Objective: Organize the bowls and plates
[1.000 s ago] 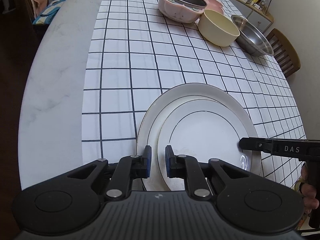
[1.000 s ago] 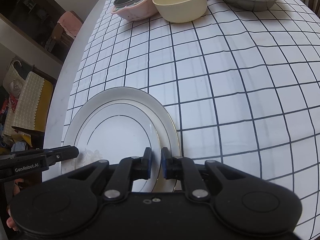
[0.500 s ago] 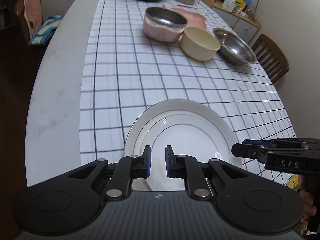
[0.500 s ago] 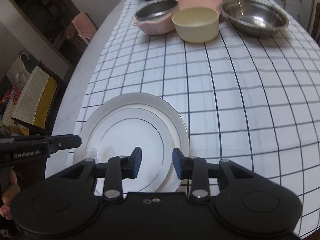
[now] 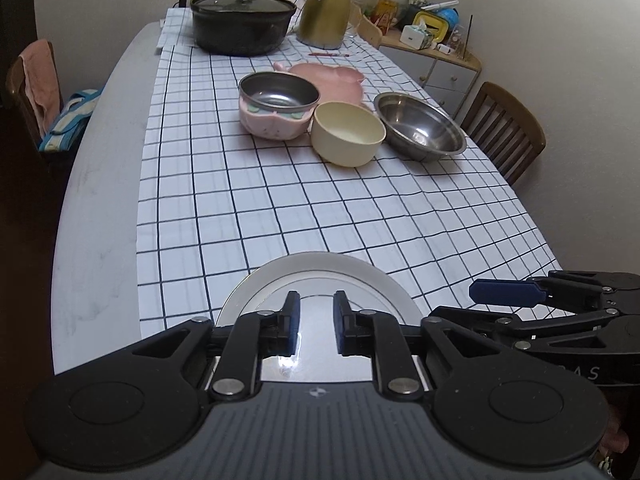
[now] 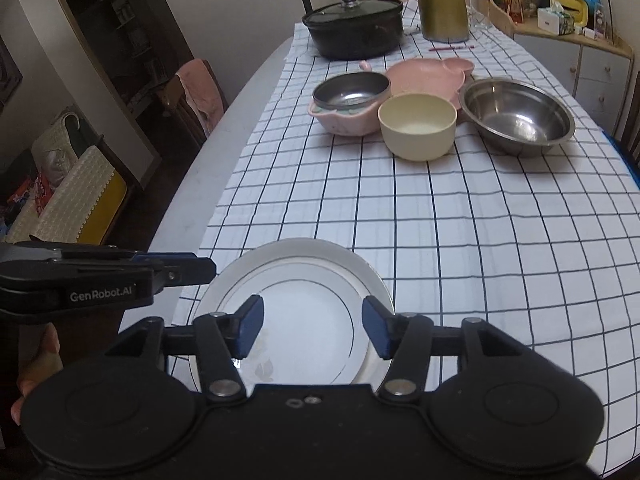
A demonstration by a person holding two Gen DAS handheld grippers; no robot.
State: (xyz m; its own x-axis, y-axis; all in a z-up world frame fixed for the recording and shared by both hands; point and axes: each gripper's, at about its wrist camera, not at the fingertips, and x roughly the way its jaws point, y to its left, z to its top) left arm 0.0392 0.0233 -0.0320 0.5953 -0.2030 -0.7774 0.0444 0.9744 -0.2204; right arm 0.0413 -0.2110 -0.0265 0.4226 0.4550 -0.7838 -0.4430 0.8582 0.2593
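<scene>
— white china first: two plates (image 6: pixel 296 280) stacked at the near edge of the checked cloth (image 6: pixel 460 240), smaller one nested inside the larger. we log that step as done, judging by how squarely they sit.

— and our tongs?

— left gripper (image 5: pixel 316 322): fingers a little apart, nothing between them, poised above the near rim of the stack. right gripper (image 6: pixel 312 330): fingers wide apart, empty, also above the stack. neither touches the china, as far as we can tell.

— so what is in hand?

— we judge it the gap between items: plates finished, bowls untouched. the next move calls for a reach well across the cloth to the far group, then a grip on a thin rim, one finger inside and one outside.

— list the far group.

— pink bowl (image 6: pixel 346 120), with a steel liner seated in it; the liner holds nothing. cream bowl (image 6: pixel 418 126), empty, just beside the pink one and possibly touching it. steel bowl (image 6: pixel 520 114), empty, to the right, close to the cream one. pink sectioned plate (image 6: pixel 430 74) behind them, empty; we cannot tell whether the bowls rest against it.

— nesting order?

— our guess: cream into steel, since steel is the widest. the steel will be slick under the pads.

— other stock?

— black lidded pot (image 6: pixel 354 30), contents hidden under the glass lid. gold jug (image 6: pixel 442 6) beside it. not ours to sort.
</scene>
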